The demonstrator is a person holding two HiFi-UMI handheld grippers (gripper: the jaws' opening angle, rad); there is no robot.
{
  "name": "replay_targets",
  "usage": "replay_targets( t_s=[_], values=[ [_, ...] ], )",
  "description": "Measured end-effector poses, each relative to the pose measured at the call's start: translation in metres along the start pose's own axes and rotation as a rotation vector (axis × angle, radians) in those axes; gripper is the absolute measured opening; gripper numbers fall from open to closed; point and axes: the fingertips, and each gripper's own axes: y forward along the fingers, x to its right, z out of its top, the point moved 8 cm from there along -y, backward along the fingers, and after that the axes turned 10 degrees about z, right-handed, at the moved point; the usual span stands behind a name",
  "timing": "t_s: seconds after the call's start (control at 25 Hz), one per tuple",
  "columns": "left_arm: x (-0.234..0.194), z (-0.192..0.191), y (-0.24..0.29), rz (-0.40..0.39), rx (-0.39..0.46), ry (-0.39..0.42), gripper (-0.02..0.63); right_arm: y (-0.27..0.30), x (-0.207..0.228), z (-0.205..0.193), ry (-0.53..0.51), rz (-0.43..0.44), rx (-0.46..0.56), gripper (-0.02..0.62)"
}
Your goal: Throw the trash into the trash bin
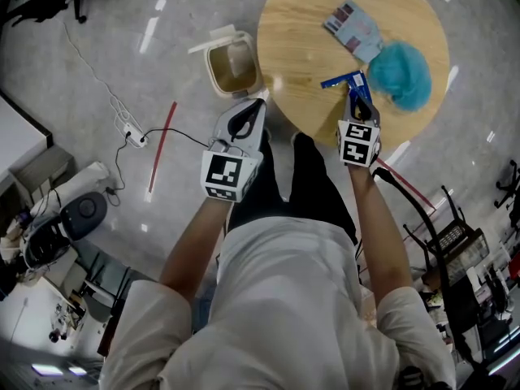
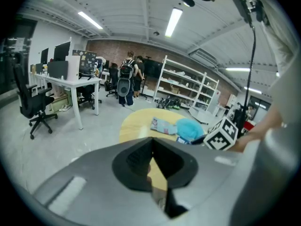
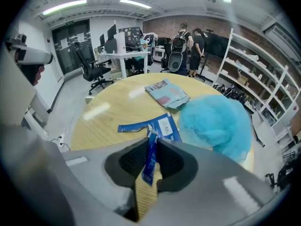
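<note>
Head view: the round wooden table (image 1: 309,47) stands ahead of the person, and the open beige trash bin (image 1: 214,70) stands on the floor just beside its left edge. On the table lie a blue wrapper (image 1: 345,80), a teal mesh cap (image 1: 402,73) touching the wrapper's right end, and a flat printed packet (image 1: 353,27) farther back. The right gripper (image 1: 356,94) points steeply down at the blue wrapper, with its tips on the wrapper's near part. The left gripper (image 1: 258,104) is held off the table's near-left edge, its tips close to the bin, not over it. A red strip (image 1: 161,146) and a power strip (image 1: 132,134) lie on the floor to the left. Left gripper view: the jaws are pressed together at the tips with nothing between them. Beyond them the table carries the packet and the teal cap, and the marker cube (image 2: 221,134) of the right gripper shows at the right. Right gripper view: the jaws are clenched on the blue wrapper, a strip of which runs down between the pads, while the rest of it lies flat on the table just ahead of the tips. The teal cap lies to the right of the wrapper, and the packet lies farther back near the table's centre. The wrapper is on the table, well apart from the bin.
</note>
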Motion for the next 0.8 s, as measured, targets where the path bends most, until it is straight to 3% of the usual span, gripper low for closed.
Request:
replay_targets(
  t_s=[0.04, 0.44, 0.8],
  values=[
    [-0.001, 0.000, -0.001, 0.002, 0.002, -0.002, 0.005, -0.003, 0.001, 0.001, 0.001, -0.005, 0.008, 0.006],
    [-0.014, 0.005, -0.013, 0.053, 0.033, -0.041, 0.005, -0.020, 0.003, 0.018, 0.000, 0.041, 0.042, 0.003],
    [-0.031, -0.001, -0.035, 0.107, 0.060, -0.078, 0.005, -0.024, -0.030, 0.050, -0.070, 0.116, 0.066, 0.002]
  ],
)
